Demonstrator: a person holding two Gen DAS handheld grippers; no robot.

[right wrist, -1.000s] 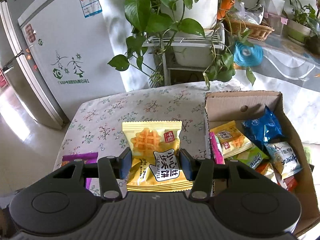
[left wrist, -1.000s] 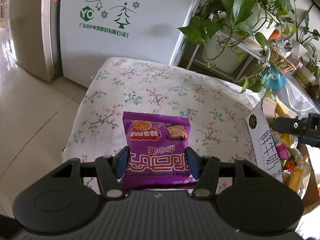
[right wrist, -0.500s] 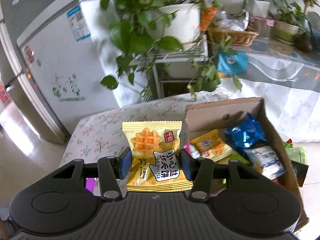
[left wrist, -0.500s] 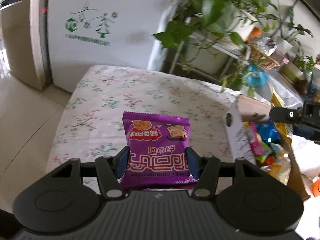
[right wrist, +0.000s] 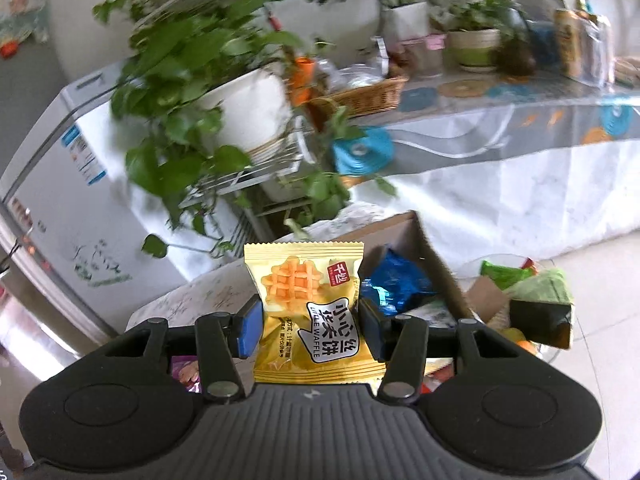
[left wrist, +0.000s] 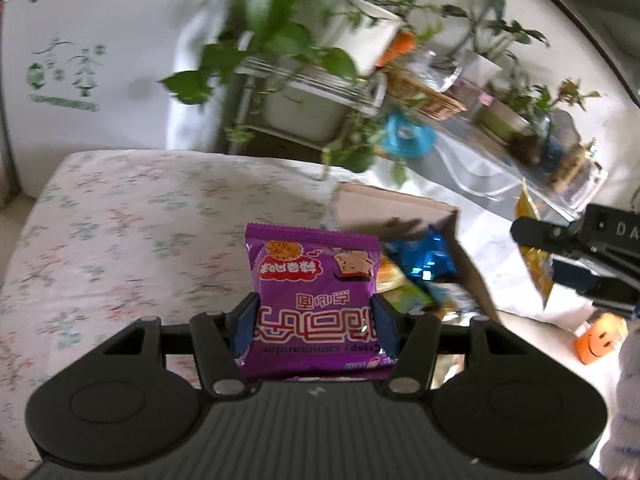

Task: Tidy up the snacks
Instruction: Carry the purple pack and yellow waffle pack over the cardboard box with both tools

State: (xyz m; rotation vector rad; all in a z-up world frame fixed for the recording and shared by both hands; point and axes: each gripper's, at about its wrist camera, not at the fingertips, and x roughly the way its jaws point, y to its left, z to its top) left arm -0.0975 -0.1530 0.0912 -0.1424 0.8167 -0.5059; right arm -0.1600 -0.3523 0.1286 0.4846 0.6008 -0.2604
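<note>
My left gripper (left wrist: 314, 326) is shut on a purple noodle-snack packet (left wrist: 316, 280) and holds it in the air beside the open cardboard box (left wrist: 400, 208) of snacks. My right gripper (right wrist: 308, 328) is shut on a yellow waffle packet (right wrist: 308, 300), held above the same box (right wrist: 424, 248). A blue packet (right wrist: 394, 280) lies in the box, also seen in the left wrist view (left wrist: 424, 256). The right gripper with its yellow packet (left wrist: 536, 256) shows at the right edge of the left wrist view.
The box stands at the right end of a floral-cloth table (left wrist: 140, 232). A potted plant on a wire rack (right wrist: 240, 120) and a white freezer (right wrist: 60, 200) stand behind. A long side table (right wrist: 500, 120) holds pots and a basket. More packets (right wrist: 532, 292) lie low at the right.
Both grippers have swung right and risen, each with its packet still held. The box has come to the middle of the left wrist view, and the right wrist view now looks farther across the room.
</note>
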